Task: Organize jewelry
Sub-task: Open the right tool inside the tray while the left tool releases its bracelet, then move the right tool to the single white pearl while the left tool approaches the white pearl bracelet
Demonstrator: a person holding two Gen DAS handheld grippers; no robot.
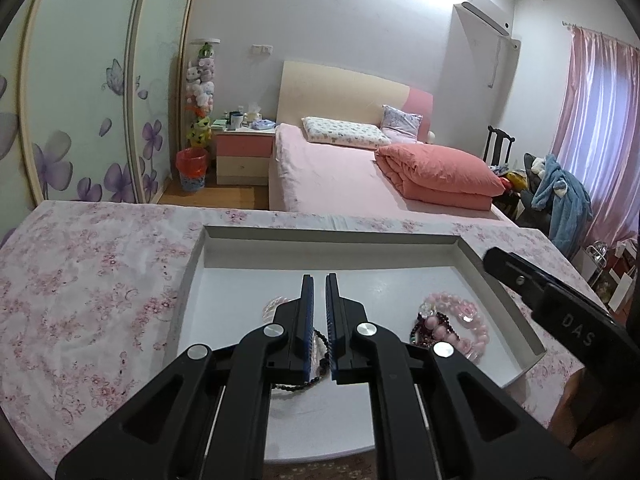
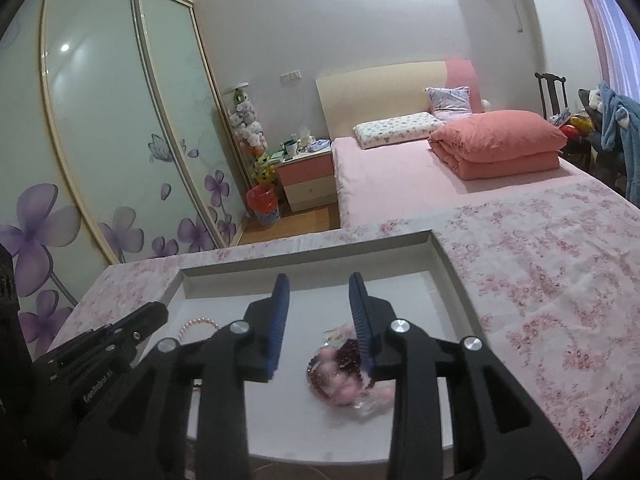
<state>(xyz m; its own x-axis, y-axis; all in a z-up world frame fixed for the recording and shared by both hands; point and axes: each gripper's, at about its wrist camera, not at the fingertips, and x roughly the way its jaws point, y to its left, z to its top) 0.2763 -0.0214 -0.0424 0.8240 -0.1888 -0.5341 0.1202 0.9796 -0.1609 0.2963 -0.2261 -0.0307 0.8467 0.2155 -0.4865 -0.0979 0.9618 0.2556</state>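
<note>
A shallow white tray point(image 1: 328, 236) point(image 2: 304, 268) lies on a floral cloth. In the left wrist view, my left gripper point(image 1: 319, 278) hangs over the tray's middle with its blue pads almost together. A dark bead strand point(image 1: 322, 344) shows in the slit and below; whether it is pinched I cannot tell. A pale bracelet point(image 1: 276, 304) lies left of it. A heap of pink bead bracelets point(image 1: 460, 312) point(image 2: 340, 376) mixed with dark red beads point(image 1: 436, 320) lies to the right. My right gripper point(image 2: 319, 280) stands open above that heap, nothing between its pads. A pearl bracelet point(image 2: 200, 326) lies further left.
The floral cloth point(image 1: 80, 280) point(image 2: 540, 280) covers the surface on both sides of the tray. Beyond its far edge are a pink bed point(image 1: 340, 176), a nightstand point(image 1: 244, 152) and a sliding wardrobe point(image 2: 120, 140). Each gripper shows at the edge of the other's view.
</note>
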